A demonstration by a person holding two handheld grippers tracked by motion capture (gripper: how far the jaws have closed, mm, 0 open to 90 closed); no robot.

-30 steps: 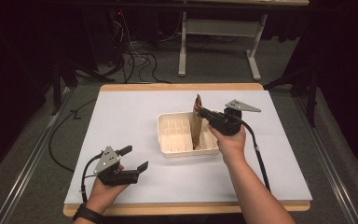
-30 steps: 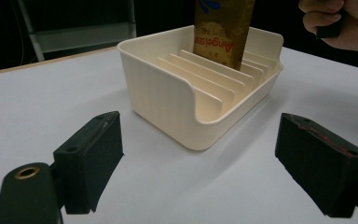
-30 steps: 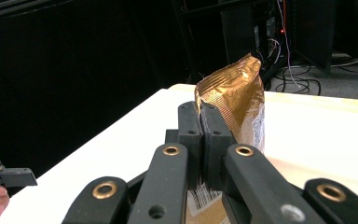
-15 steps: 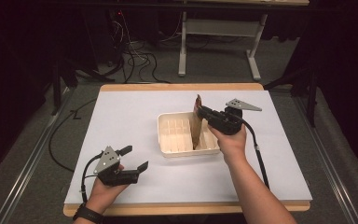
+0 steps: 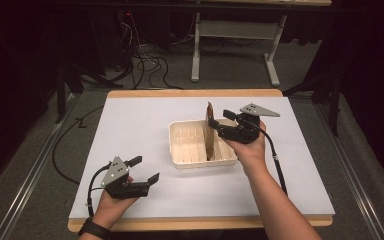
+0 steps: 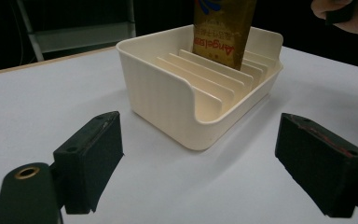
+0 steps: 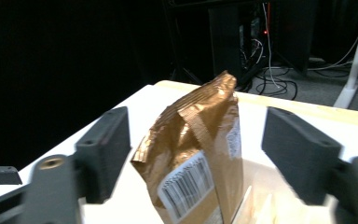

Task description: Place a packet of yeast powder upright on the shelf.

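Upright in the cream slotted tray (image 5: pixel 186 155), a brown-gold foil packet (image 5: pixel 209 131) stands between two of the tray's dividers, towards the side of the tray nearest the right hand-held gripper (image 5: pixel 218 121). From the left gripper view the packet (image 6: pixel 223 28) shows red print on gold, its lower edge down in a slot of the tray (image 6: pixel 168 98). From the right gripper view the packet (image 7: pixel 200 154) shows a crinkled sealed top and a white barcode label.

The right hand-held gripper sits level with the packet's top, just beside the tray's right rim. Its jaws have just been opening: they stand apart on either side of the packet's top, with clear gaps between the pads and the foil, so nothing is clamped. The packet rests in the tray on its own.

The left hand-held gripper (image 5: pixel 145 169) rests on the white desk (image 5: pixel 130 120) well away from the tray, at the tray's near left, pointing towards it. Its jaws stand wide apart with only bare desk surface between them.
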